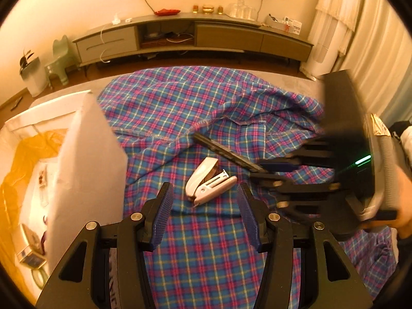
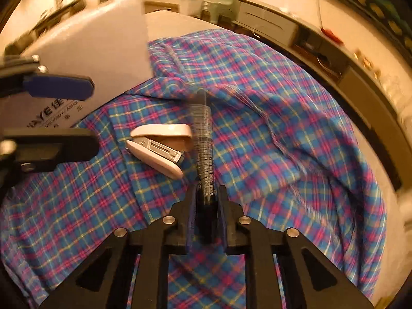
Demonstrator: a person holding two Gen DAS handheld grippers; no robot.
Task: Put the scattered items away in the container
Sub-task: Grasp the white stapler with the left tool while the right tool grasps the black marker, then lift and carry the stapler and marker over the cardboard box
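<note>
Beside the stapler point(image 1: 209, 180), lying diagonally on the plaid cloth point(image 1: 206, 244): a dark pen point(image 1: 226, 153), one end clamped between the right gripper point(image 2: 207, 198) fingers point(image 2: 190, 206), the rest sticking out forward past the stapler's hinge side. Gripping low on the barrel, presumably to keep the pen in line with the fingers and easy to carry over the box wall. Lying just to the stapler's left: the white cardboard container point(image 1: 85, 154), one tall flap standing up, yellow plastic and a few small things already sitting inside. Stapler itself resting half open on the cloth, white shell up, untouched.

Coming in from the stapler's right: the right gripper, held low and nearly level over the cloth, fingers clenched on the pen; motion blur around it, so lifting or dragging probably under way, though not possible to tell whether the far tip is clear of the fabric. Hovering on the near side of the stapler: the left gripper point(image 1: 204, 219), tilted down toward it, blue-padded fingers point(image 1: 164, 208) spread wide and holding nothing, stapler framed just beyond the gap. Seemingly waiting for a turn at the stapler. Beyond the cloth, a long low cabinet point(image 1: 193, 38) standing against the wall.
</note>
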